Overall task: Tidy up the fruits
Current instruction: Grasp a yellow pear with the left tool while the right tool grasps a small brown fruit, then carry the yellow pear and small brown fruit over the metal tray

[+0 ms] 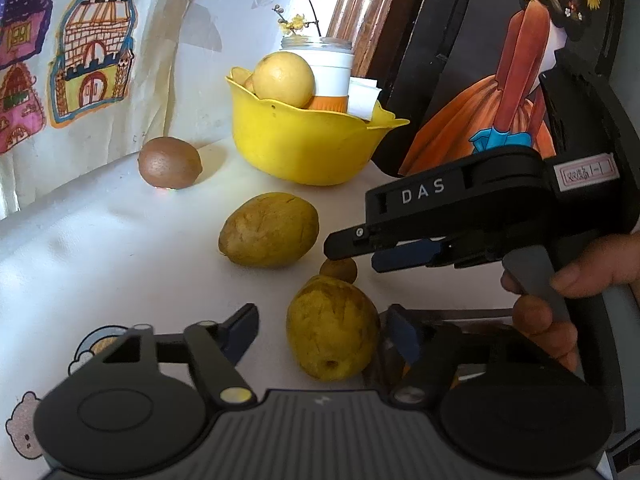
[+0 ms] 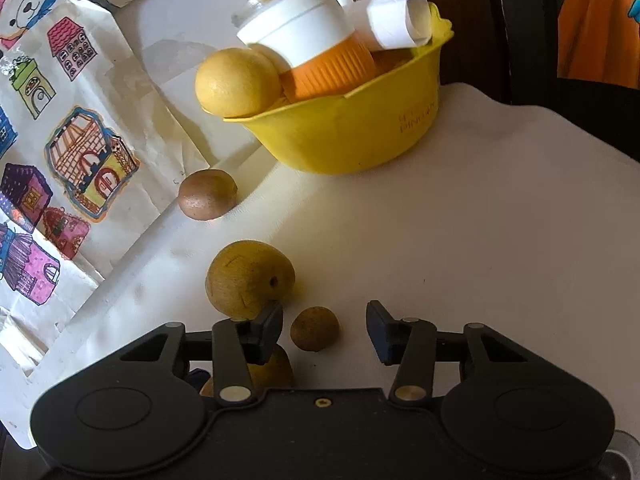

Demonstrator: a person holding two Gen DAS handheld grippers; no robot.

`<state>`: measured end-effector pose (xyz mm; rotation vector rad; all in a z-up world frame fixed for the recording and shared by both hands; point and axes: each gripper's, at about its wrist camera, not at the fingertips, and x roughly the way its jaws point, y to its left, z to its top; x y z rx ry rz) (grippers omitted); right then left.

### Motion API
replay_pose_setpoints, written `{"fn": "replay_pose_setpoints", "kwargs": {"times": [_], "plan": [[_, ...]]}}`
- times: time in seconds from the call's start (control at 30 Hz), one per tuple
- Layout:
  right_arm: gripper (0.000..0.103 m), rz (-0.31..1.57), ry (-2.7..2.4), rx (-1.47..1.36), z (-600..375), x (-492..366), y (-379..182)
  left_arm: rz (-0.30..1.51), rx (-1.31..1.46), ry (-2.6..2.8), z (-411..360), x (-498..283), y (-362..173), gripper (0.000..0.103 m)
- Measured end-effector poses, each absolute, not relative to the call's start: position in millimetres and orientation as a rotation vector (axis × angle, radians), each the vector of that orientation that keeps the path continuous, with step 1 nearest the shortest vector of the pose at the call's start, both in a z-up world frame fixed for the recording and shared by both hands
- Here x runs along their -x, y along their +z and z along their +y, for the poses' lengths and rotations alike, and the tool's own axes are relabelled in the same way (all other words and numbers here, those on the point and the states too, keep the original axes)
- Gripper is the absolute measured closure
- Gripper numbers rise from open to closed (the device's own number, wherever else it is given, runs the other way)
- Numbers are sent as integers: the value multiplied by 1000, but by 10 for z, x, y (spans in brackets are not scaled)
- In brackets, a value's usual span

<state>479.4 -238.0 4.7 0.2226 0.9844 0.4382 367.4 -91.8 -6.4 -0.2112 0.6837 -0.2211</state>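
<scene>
A yellow-green fruit lay on the white bench between the left gripper fingers, jaws apart, pads not visibly pressing it. A small round brown fruit sat between the right gripper fingers, also apart and untouched. Only the left wrist view showed the person's hand squeezing the right gripper's handle, tilted downward. At twelve o'clock stood the yellow bowl holding a lemon; a kiwi lay at ten o'clock.

White table, yellow bowl, kiwi, two yellowish fruits, small brown fruit
</scene>
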Motion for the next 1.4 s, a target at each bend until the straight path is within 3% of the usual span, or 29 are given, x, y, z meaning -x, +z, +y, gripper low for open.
{"fn": "replay_pose_setpoints", "kwargs": {"times": [0.2, 0.47, 0.67, 1.4], "plan": [[58, 999, 447, -227, -2344, -4802, 11, 700, 224, -235, -942, -3725, -75, 47], [62, 991, 438, -176, -2266, -4794, -4, 700, 229, -216, -920, -3695, -68, 47], [73, 985, 431, -147, -2236, -4784, -12, 707, 245, -191, -851, -3656, -52, 47], [74, 919, 461, -140, -2442, -4305, 217, 707, 253, -192, -761, -3363, 65, 47]]}}
